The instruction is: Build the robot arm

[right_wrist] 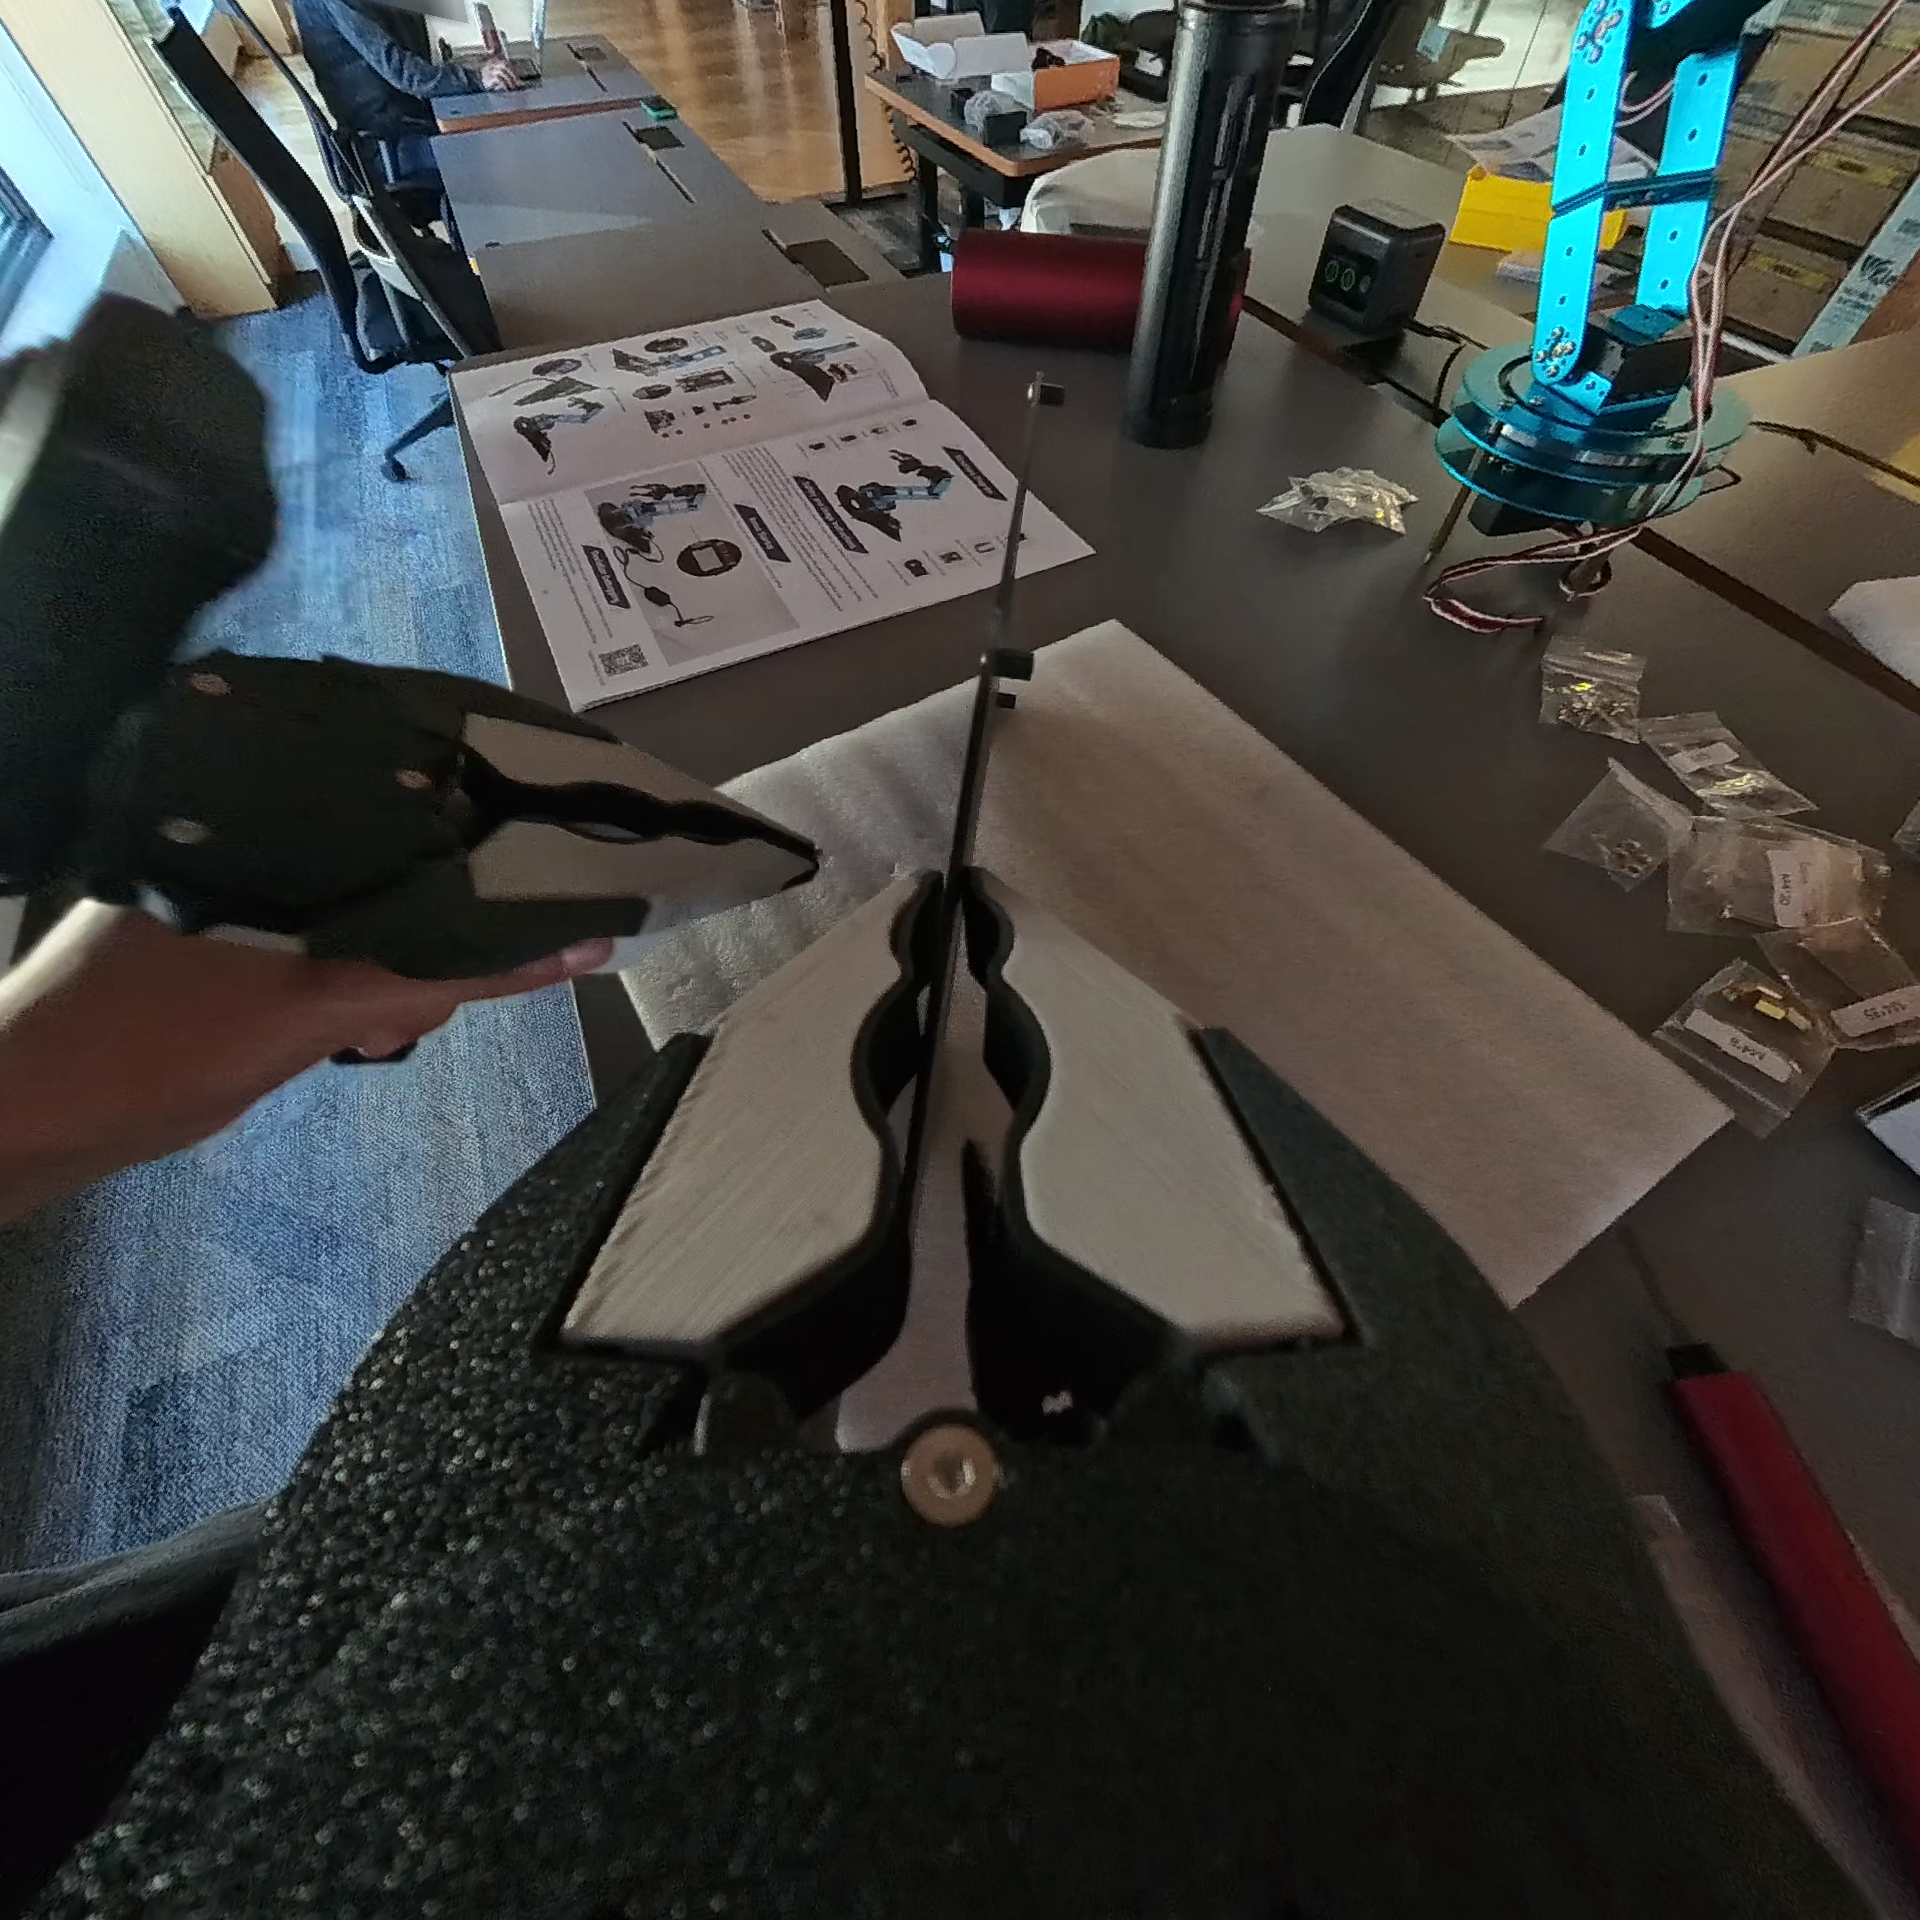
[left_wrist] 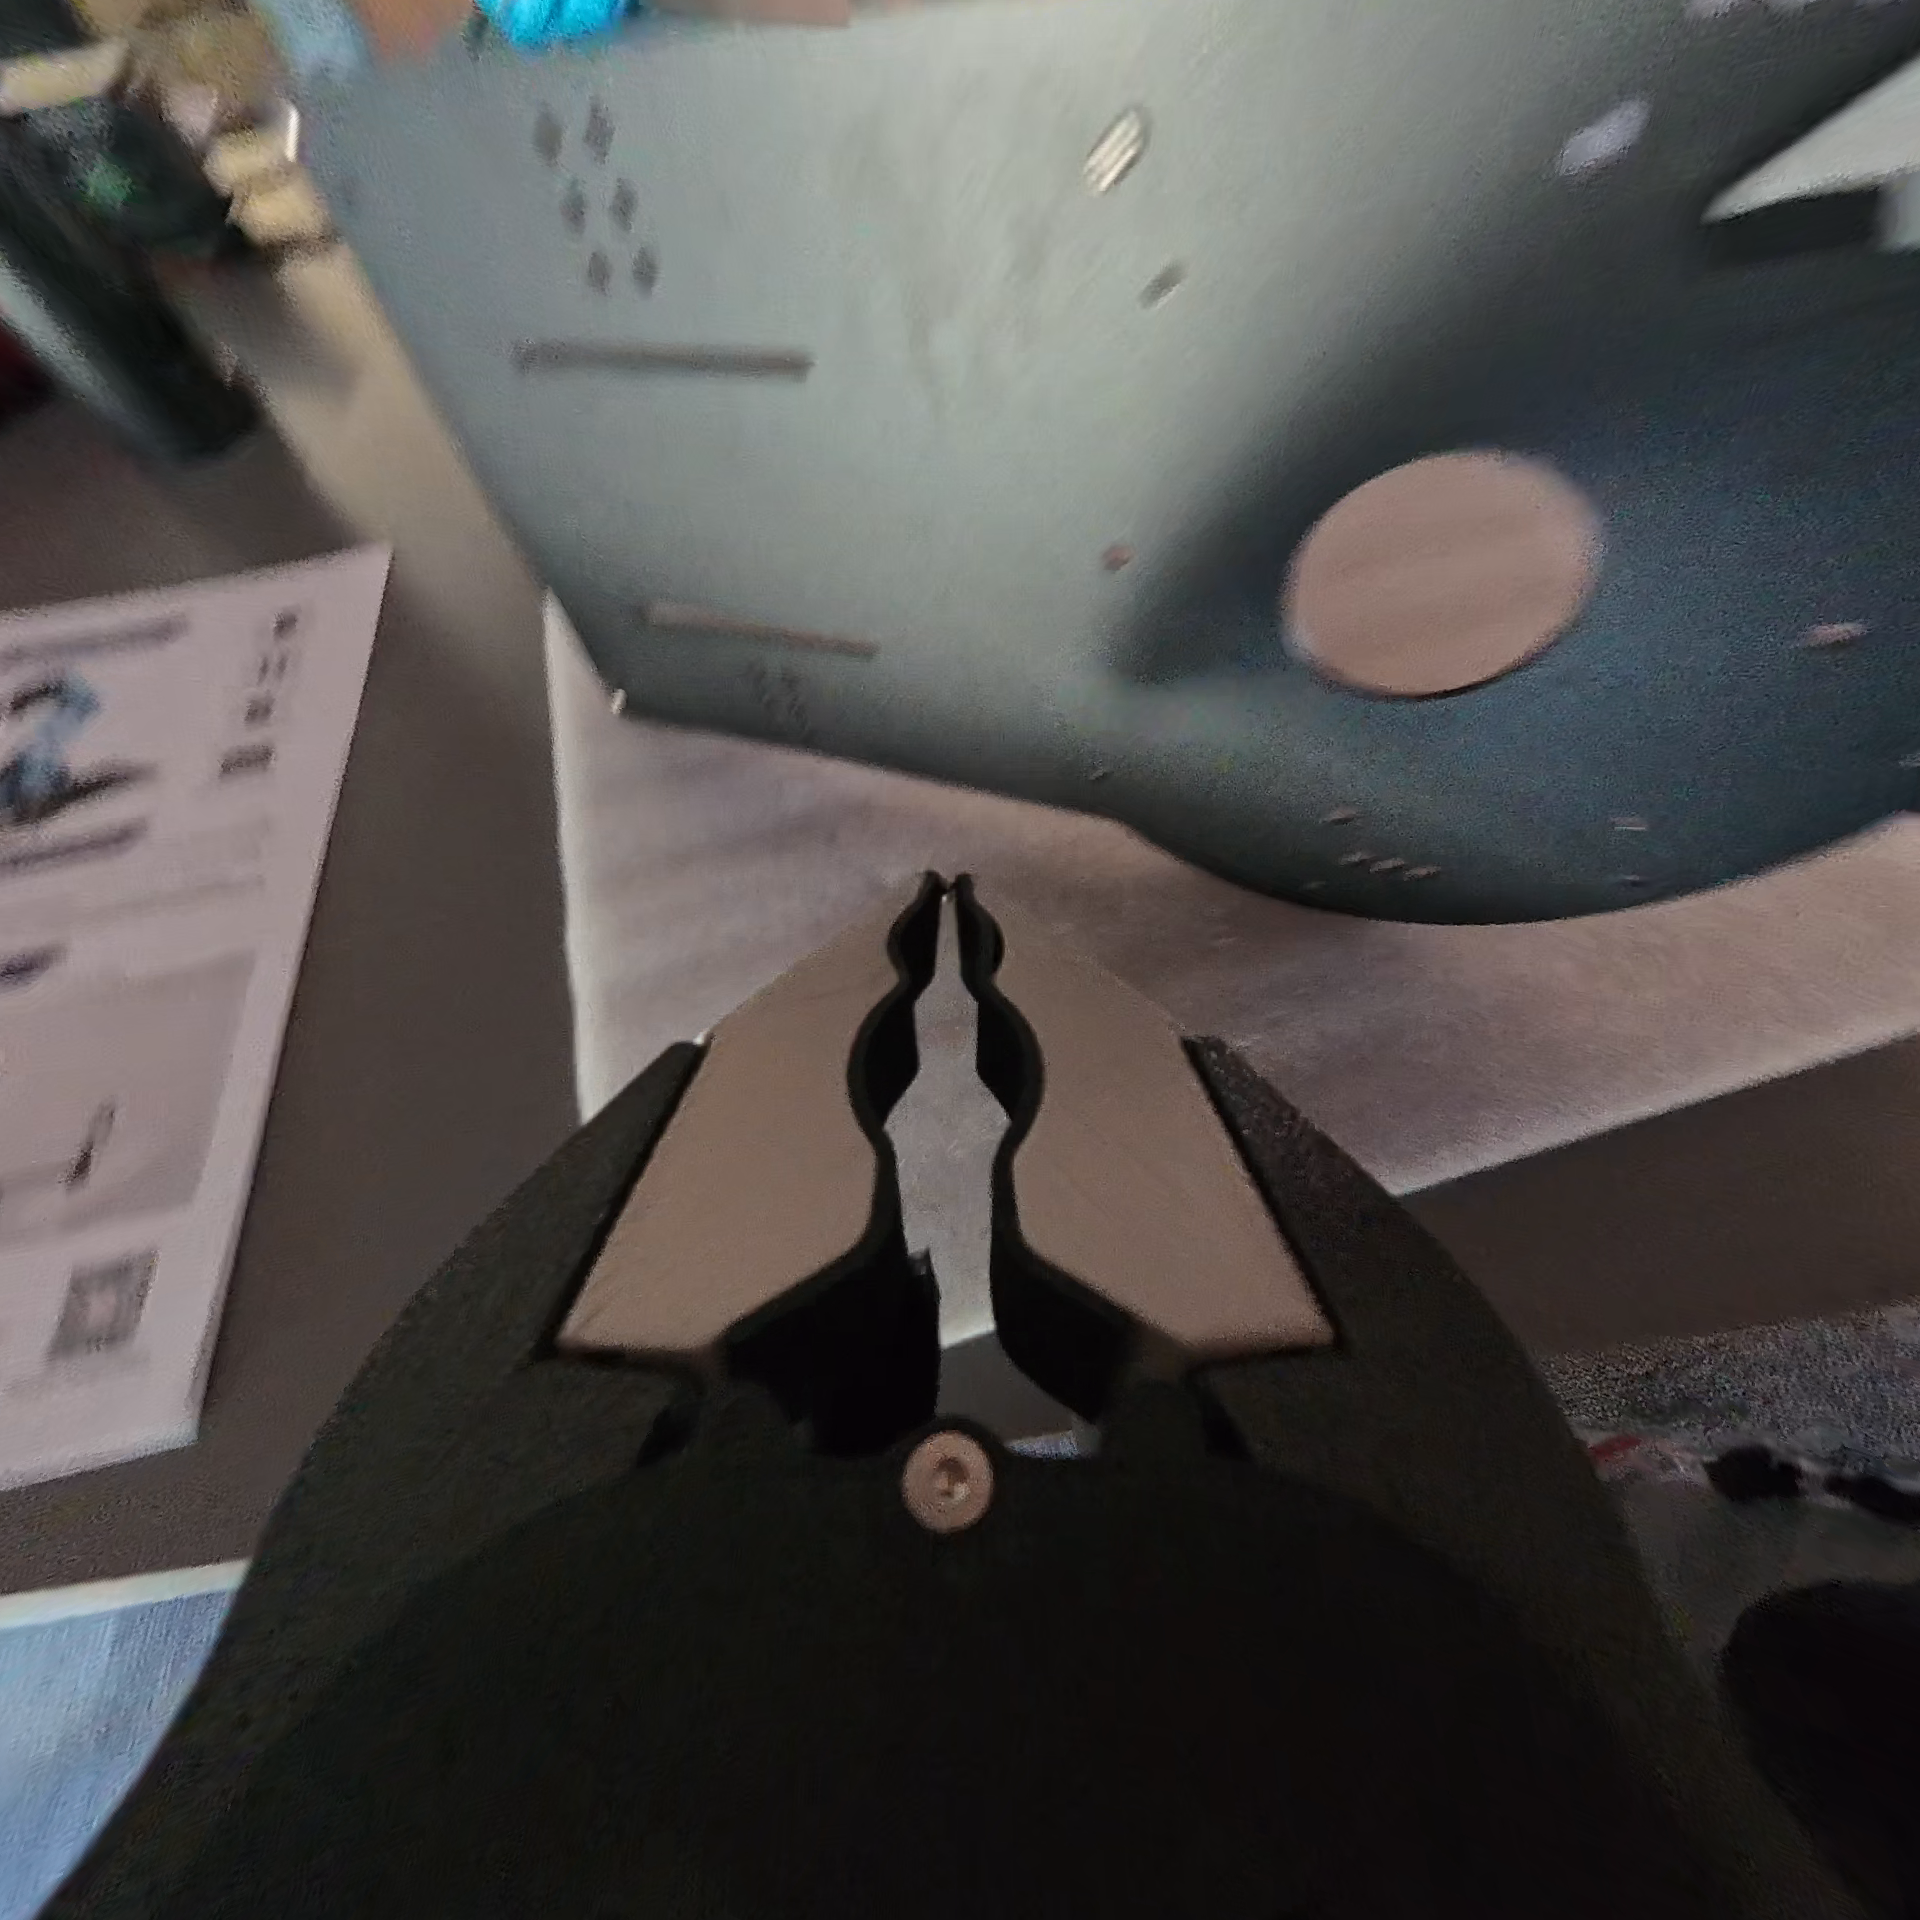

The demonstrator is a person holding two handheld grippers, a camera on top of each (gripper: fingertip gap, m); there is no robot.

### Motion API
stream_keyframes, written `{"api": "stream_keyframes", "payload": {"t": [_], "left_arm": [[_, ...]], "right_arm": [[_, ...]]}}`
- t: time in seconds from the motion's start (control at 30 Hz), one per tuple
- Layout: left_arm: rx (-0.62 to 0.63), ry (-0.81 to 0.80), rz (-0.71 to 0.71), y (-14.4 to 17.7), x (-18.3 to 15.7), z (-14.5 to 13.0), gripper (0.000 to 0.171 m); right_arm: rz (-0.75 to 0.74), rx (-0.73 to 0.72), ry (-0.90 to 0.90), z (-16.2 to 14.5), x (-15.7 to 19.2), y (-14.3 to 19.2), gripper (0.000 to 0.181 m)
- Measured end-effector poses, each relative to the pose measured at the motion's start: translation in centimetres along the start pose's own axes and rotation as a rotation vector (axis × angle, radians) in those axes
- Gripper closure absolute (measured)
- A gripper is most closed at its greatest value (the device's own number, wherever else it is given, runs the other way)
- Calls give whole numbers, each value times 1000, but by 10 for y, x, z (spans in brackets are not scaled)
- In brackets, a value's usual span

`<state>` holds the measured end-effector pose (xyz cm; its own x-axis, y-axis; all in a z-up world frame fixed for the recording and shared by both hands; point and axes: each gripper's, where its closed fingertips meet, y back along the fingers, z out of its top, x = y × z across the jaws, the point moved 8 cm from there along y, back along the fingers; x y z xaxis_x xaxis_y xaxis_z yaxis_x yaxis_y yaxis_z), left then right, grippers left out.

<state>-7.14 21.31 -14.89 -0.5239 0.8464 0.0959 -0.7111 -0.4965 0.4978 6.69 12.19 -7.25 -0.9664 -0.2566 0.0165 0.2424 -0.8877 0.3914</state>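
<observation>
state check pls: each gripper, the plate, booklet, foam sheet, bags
right hand-held gripper: shut on the thin plate's edge
thin plate: held upright, edge-on to the right camera, above the foam sheet
left hand-held gripper: shut, empty, beside the plate's face
foam sheet: flat on the table
instruction booklet: open, flat
small parts bags: lying on the table, whether sealed cannot be told
blue robot arm: standing upright

The upright plate (right_wrist: 987,665) walls the pad (right_wrist: 1247,935) down its middle — bare foam lies either side. Right, bags (right_wrist: 1704,831) crowd the table (right_wrist: 1299,644); left, a booklet (right_wrist: 748,488).
</observation>
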Motion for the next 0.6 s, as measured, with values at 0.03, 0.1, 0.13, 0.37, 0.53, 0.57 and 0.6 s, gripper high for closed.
{"api": "stream_keyframes", "payload": {"t": [0.03,0.1,0.13,0.37,0.53,0.57,0.6], "left_arm": [[-48,-43,-57,6,-3,7,170],[-136,-143,-158,18,-9,25,170],[-177,-187,-216,25,-13,34,170],[-224,-373,-472,44,-26,90,170],[-196,-480,-495,36,-25,101,171],[-199,-491,-492,36,-25,102,171],[-203,-489,-499,36,-24,104,171]], "right_arm": [[-1,1,0,0,-1,0,179],[1,3,1,0,0,0,178],[2,3,3,1,1,0,179],[-6,8,25,2,9,-1,179],[-34,16,34,2,13,-1,179],[-36,17,34,2,12,-1,179],[-36,18,26,2,12,-1,179]]}}
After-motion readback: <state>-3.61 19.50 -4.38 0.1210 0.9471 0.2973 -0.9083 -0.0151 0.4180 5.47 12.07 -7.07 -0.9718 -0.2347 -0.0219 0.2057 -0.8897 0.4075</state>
